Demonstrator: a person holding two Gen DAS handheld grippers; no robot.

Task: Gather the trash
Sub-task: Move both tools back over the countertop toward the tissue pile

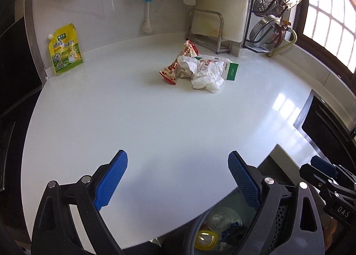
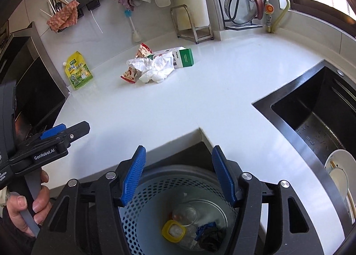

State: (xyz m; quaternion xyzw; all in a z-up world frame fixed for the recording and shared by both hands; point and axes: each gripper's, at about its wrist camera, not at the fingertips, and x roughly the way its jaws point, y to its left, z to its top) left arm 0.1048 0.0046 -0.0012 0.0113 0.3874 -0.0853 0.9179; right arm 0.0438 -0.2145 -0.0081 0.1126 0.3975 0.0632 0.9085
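Note:
A heap of trash lies far back on the white counter (image 1: 155, 121): crumpled white tissue (image 1: 205, 74) (image 2: 156, 69), a red snack wrapper (image 1: 171, 70) (image 2: 129, 74) and a white and green carton (image 1: 229, 68) (image 2: 181, 58). My left gripper (image 1: 178, 179) is open and empty, low over the counter's near part. My right gripper (image 2: 178, 174) is open and empty above a perforated bin (image 2: 142, 221) (image 1: 278, 215) that holds a clear bottle, a yellow lid and dark scraps. The left gripper also shows in the right wrist view (image 2: 64, 132).
A yellow-green refill pouch (image 1: 65, 51) (image 2: 77, 71) leans at the back left wall. A metal rack (image 1: 207, 30), a steamer stand (image 1: 276, 10) and hanging cloths line the back. A black sink (image 2: 316, 125) with a white plate (image 2: 340, 174) lies to the right.

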